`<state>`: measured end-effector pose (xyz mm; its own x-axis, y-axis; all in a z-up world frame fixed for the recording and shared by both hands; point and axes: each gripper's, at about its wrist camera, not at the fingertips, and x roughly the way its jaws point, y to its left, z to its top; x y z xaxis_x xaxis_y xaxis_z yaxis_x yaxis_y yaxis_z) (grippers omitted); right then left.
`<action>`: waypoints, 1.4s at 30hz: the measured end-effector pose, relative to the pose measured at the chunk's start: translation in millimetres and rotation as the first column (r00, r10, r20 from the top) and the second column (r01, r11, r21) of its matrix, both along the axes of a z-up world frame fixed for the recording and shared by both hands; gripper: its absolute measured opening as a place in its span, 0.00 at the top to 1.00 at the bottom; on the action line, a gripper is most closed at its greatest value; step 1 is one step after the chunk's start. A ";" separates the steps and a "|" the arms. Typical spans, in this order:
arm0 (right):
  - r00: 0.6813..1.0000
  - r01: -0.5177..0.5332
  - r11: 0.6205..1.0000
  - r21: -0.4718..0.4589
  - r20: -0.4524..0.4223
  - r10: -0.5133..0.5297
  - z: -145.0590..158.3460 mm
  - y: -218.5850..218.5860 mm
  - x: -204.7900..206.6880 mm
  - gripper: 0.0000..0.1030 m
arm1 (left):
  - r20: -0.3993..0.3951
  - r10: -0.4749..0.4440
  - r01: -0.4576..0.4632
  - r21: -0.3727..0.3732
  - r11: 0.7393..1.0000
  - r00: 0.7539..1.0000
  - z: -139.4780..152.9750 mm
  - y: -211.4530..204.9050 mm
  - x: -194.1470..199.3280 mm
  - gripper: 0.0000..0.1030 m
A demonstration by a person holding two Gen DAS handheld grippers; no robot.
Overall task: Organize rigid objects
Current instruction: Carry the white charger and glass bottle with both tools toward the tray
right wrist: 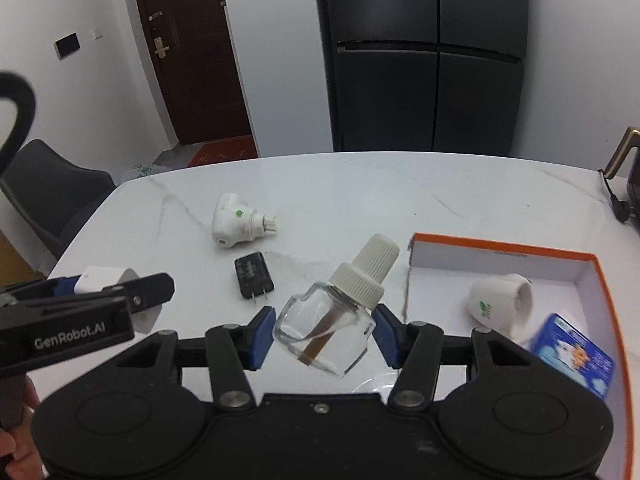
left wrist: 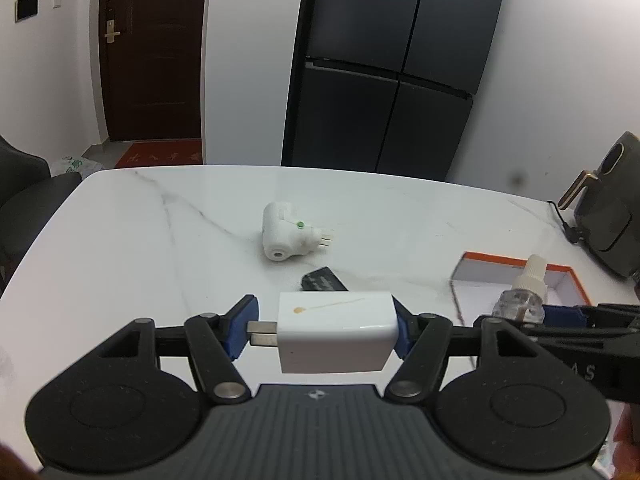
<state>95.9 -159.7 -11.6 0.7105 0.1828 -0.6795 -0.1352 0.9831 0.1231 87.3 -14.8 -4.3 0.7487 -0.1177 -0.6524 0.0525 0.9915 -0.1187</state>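
Observation:
My left gripper (left wrist: 324,330) is shut on a white charger block (left wrist: 336,332), its prongs against the left pad, held above the table. It shows from the side in the right wrist view (right wrist: 100,280). My right gripper (right wrist: 324,330) is shut on a clear glass refill bottle (right wrist: 326,320) with a white ribbed cap, tilted, just left of the orange-rimmed box (right wrist: 504,246). The bottle also shows in the left wrist view (left wrist: 520,300). On the table lie a white plug-in heater (right wrist: 234,222) and a black charger (right wrist: 253,274).
The box (left wrist: 516,262) holds a white plug-in device (right wrist: 500,300) and a blue packet (right wrist: 574,356). A dark appliance (left wrist: 608,208) with a cord stands at the table's right end. A dark chair (right wrist: 52,200) stands at the left. A black fridge (right wrist: 428,56) is behind.

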 end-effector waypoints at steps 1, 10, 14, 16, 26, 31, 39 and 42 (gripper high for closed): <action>1.000 -0.004 1.000 0.006 -0.006 0.004 2.6 -3.2 -4.3 0.37 | -0.001 0.001 -0.001 -0.001 1.000 1.000 2.4 -2.9 -3.0 0.35; 1.000 -0.030 0.999 0.017 0.009 0.030 28.0 -27.5 -36.2 0.37 | -0.004 0.035 -0.035 -0.012 0.999 0.999 21.7 -25.3 -27.4 0.35; 0.999 -0.037 0.999 0.020 0.029 0.036 36.5 -35.9 -45.0 0.37 | 0.011 0.042 -0.042 -0.012 0.999 0.999 31.3 -34.1 -33.9 0.35; 0.999 -0.037 0.999 0.024 0.030 0.036 39.7 -40.9 -48.6 0.37 | 0.015 0.040 -0.040 -0.009 0.999 0.999 35.9 -39.6 -38.0 0.35; 0.999 -0.040 0.999 0.028 0.035 0.039 44.9 -63.6 -67.2 0.37 | 0.029 0.010 -0.011 0.010 1.000 1.000 43.4 -63.1 -51.4 0.35; 0.999 -0.035 0.999 0.024 0.040 0.034 45.0 -72.4 -77.4 0.37 | 0.031 0.002 -0.002 0.010 1.000 1.000 43.3 -72.4 -56.2 0.35; 0.999 -0.021 0.999 0.026 0.028 0.020 40.7 -81.7 -89.5 0.37 | 0.017 -0.010 0.010 0.018 1.000 1.000 39.2 -82.7 -63.4 0.35; 1.000 -0.010 1.000 0.027 0.026 0.009 39.4 -85.8 -92.5 0.37 | 0.014 -0.020 0.020 0.008 1.000 1.000 38.6 -85.9 -65.3 0.35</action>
<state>3.4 -245.4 27.8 0.7259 0.2079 -0.6557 -0.1478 0.9781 0.1464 21.9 -100.7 34.2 0.7551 -0.1278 -0.6430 0.0743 0.9912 -0.1097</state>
